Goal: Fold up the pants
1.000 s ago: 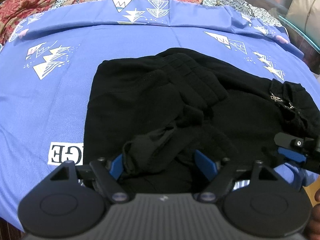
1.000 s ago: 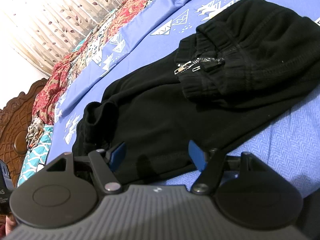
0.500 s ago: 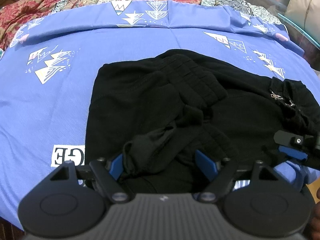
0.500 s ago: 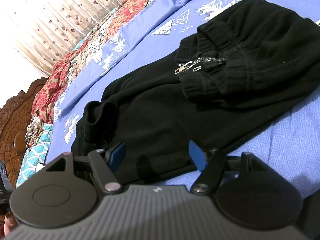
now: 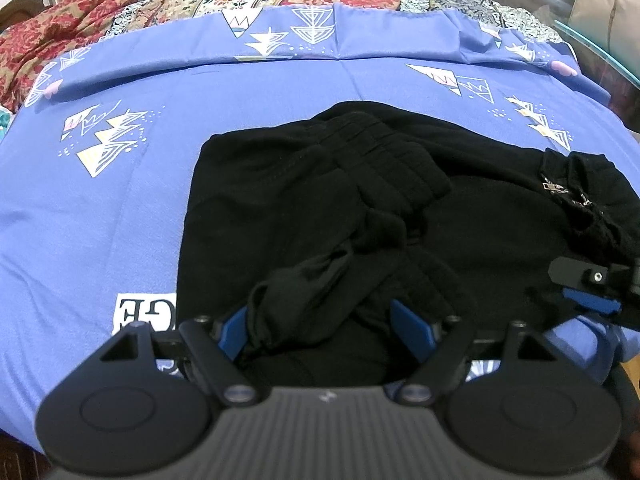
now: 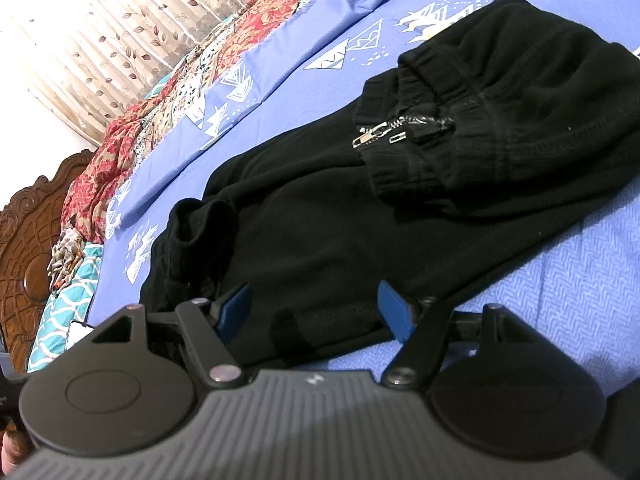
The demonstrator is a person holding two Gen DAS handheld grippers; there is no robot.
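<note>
Almost nothing has changed over the last second, as far as I can see: the blue sheet [image 5: 256, 128] and the one pair of black pants [image 5: 304, 200] lie exactly as they did, and both my tools have held their places. I read that as a pause before the next fold rather than progress. The pants sit in the middle of the bed, already doubled into a rough block, with the ribbed cuff and waistband bunched on top and the near hem lying toward me. I count one patterned red quilt [image 5: 200, 4] beyond the sheet, one carved wooden headboard [image 6: 28, 232] and one leaf-print curtain [image 6: 120, 12]. I have two grippers. The left gripper [image 5: 326, 326] has its blue fingers [image 5: 412, 326] spread wide, straddling a loose bunched flap of the fabric without pinching it. The right gripper [image 6: 316, 308] is likewise released, its pads standing apart over the near hem. Whether either pad brushes the cloth I can't quite say, since black on black hides the edge. On the cuff I count two small metal zipper pulls [image 6: 378, 134]. I judge the next move to be closing both on the hem.
</note>
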